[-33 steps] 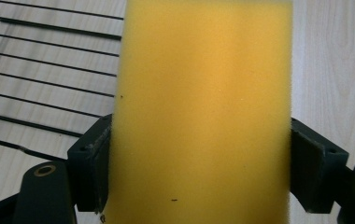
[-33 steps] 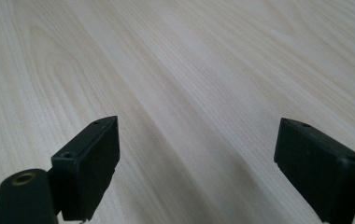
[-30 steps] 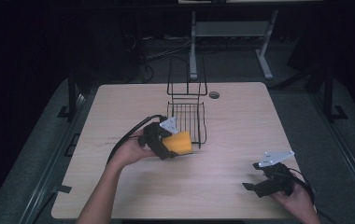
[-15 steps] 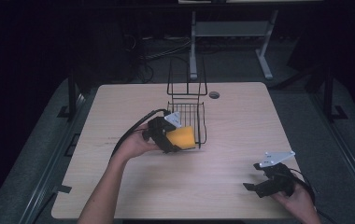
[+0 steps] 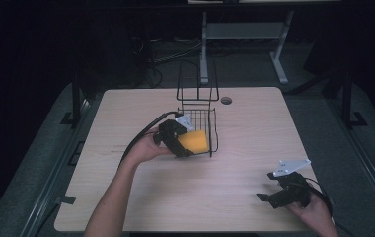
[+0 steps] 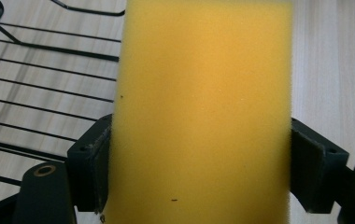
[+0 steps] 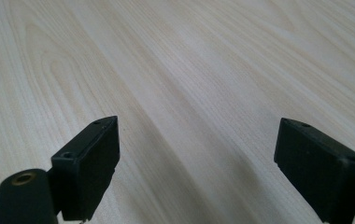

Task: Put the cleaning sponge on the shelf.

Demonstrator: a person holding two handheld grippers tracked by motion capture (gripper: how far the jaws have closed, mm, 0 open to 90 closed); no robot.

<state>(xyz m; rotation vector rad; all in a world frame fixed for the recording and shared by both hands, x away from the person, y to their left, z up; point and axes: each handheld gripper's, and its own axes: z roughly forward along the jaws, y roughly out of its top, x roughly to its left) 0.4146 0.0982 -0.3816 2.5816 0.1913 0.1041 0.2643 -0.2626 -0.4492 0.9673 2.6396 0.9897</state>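
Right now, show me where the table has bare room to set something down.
Bare wood runs along the table left edge and near side, between the left forearm and the right gripper. The far right corner past the small hole is free too. It is crowded mid-table: the wire basket, the sponge and the left gripper.
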